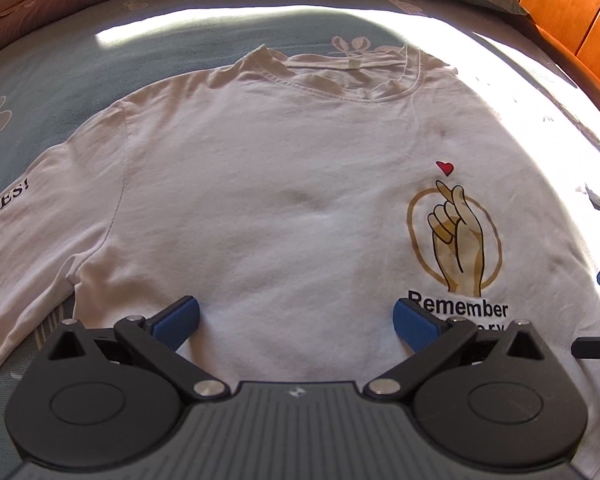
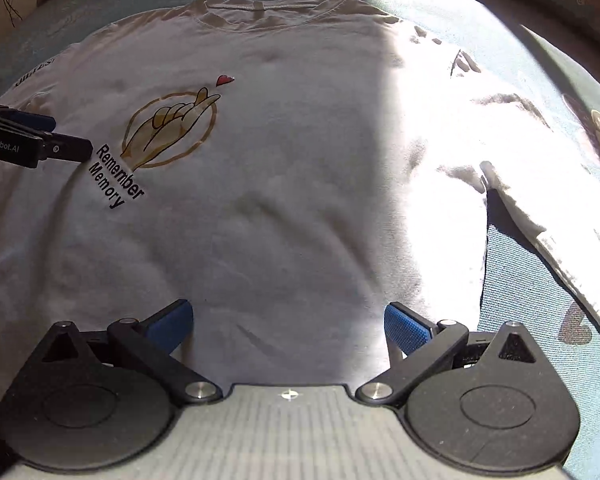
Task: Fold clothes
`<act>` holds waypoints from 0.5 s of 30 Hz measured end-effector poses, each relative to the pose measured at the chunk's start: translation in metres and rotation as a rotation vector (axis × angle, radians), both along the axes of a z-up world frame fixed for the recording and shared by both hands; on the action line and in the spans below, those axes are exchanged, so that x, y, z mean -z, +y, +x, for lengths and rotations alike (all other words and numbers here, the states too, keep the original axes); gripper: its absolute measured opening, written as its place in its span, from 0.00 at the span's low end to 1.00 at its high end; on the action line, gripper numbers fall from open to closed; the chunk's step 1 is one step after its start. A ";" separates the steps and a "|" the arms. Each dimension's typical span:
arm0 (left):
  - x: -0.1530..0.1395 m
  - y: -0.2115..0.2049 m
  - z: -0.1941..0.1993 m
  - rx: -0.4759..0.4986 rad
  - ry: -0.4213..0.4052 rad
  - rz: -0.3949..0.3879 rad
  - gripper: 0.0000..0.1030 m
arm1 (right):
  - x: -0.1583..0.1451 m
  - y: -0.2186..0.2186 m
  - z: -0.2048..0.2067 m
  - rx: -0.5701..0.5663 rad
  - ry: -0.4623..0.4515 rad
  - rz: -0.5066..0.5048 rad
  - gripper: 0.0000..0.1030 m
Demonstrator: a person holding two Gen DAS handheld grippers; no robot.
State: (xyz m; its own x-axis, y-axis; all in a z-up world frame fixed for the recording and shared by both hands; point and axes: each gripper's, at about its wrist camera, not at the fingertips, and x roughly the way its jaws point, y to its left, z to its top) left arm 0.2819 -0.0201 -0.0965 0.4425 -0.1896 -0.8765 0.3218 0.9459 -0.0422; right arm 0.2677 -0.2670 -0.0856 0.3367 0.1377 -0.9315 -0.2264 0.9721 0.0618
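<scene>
- A white T-shirt (image 1: 284, 184) is lying flat, print side up, on a blue-grey floral bedspread (image 1: 60, 64), filling the middle of both views, with its collar toward the top of the frame.
- The left gripper (image 1: 296, 320) is hovering at the bottom of its view with blue pads spread wide, pinching nothing (cloth is showing between them).
- The right gripper (image 2: 288, 320) is likewise gaping over the shirt.
- Sunlight is washing out the shirt's right sleeve (image 2: 540, 216) at the right of the frame.
</scene>
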 end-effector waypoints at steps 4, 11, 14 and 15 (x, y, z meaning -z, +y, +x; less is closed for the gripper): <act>0.000 -0.001 -0.002 -0.020 -0.014 0.006 0.99 | -0.016 -0.011 0.017 0.061 -0.083 0.020 1.00; -0.001 0.000 0.004 -0.020 0.017 0.010 0.99 | 0.001 -0.025 0.057 0.076 -0.103 0.001 1.00; 0.000 -0.001 0.004 -0.005 0.018 0.023 0.99 | -0.002 -0.036 0.042 0.093 -0.065 -0.029 1.00; 0.000 -0.002 0.004 -0.001 0.019 0.026 1.00 | -0.005 -0.036 0.035 0.094 -0.050 -0.038 1.00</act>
